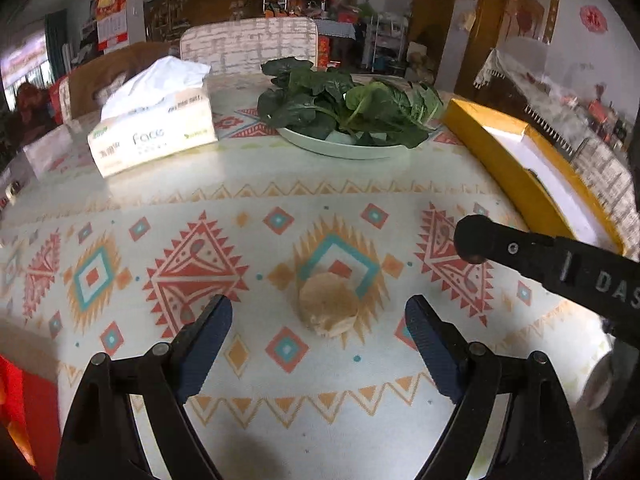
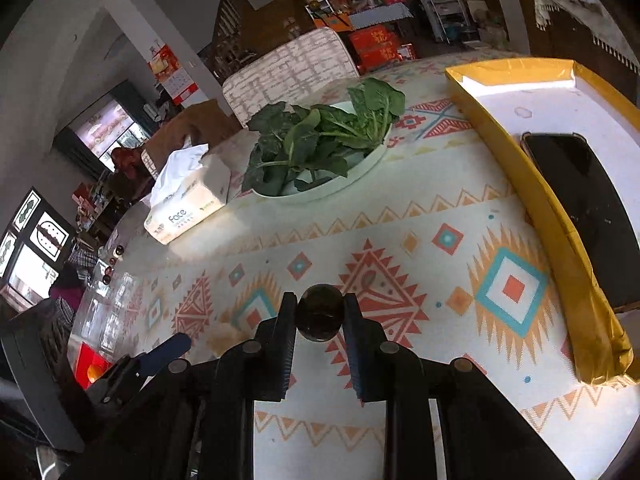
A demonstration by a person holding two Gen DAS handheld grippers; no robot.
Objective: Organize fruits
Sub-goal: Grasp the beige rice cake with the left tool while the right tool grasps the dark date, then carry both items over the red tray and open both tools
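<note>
Dark round fruit [image 2: 320, 314] clamped between the right gripper [image 2: 320, 320] pads, above the patterned table [image 2: 400, 220]. Pale fruit slice [image 1: 328, 304] lies on the table between the spread, unclenched left gripper [image 1: 318, 320] fingers, untouched. Yellow tray [image 2: 560, 240] at the right edge.

A bench [image 1: 248, 184] with a patterned cloth carries a tissue box [image 1: 154, 134] at the far left, one white tissue sticking up. Beside it stands a pale plate [image 1: 340, 148] heaped with dark leafy greens [image 1: 344, 104]. At the right edge lies a yellow-rimmed tray [image 2: 532, 184] holding a black phone [image 2: 580, 184]. A chair back [image 1: 248, 44] stands behind
</note>
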